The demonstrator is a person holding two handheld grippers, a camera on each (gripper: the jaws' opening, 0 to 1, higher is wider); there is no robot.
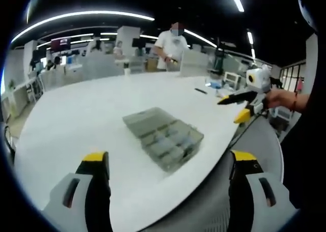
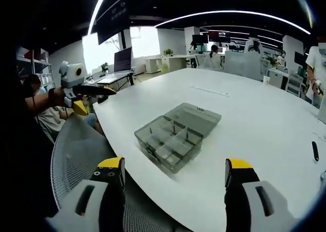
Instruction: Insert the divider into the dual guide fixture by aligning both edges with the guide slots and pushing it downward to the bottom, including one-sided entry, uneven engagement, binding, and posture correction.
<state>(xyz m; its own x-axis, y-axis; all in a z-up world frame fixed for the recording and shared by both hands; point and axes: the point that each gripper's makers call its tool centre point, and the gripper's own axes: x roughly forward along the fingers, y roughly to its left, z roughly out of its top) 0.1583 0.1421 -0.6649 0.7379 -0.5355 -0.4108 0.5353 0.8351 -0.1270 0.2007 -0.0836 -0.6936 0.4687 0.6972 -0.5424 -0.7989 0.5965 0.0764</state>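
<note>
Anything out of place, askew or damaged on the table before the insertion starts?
Nothing stands out. The clear box lies flat near the table edge, lid open, compartments intact, nothing spilled. Both tongs, left and right, are open, empty and well short of it. Whether a divider already sits in the box is too small to tell.

My left gripper [image 1: 168, 166] has grey jaws capped with yellow tips and black inner faces. My right gripper [image 2: 174, 172] matches: grey bodies with dark slots, yellow caps. I wear a dark sleeve [image 1: 310, 115] and a red wristband [image 1: 295, 100].
</note>
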